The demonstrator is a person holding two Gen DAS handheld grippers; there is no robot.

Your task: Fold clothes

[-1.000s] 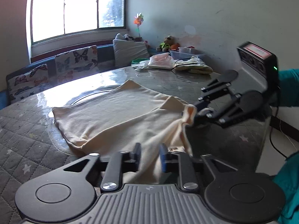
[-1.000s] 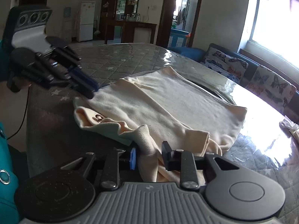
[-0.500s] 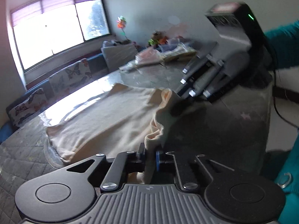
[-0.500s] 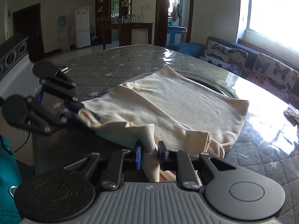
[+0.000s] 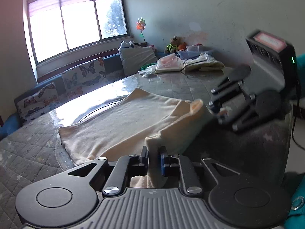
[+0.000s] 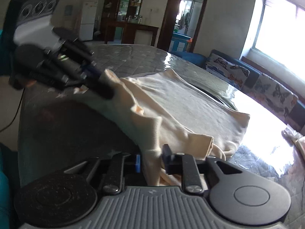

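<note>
Cloth point(image 5: 118, 126), cream-coloured, lies mostly flat on the quilted surface point(image 5: 28, 152), its near edge raised between the two hand-held grippers. The left hand-held gripper point(image 5: 154, 159) is clamped on one bunched corner of that edge, and the right hand-held gripper point(image 6: 150, 160) is closed on the other corner, so the fabric hangs taut between them above the surface. Half a second ago the two grippers were closer together with the edge slack and crumpled; now they are farther apart and the edge is stretched into a straight band.
</note>
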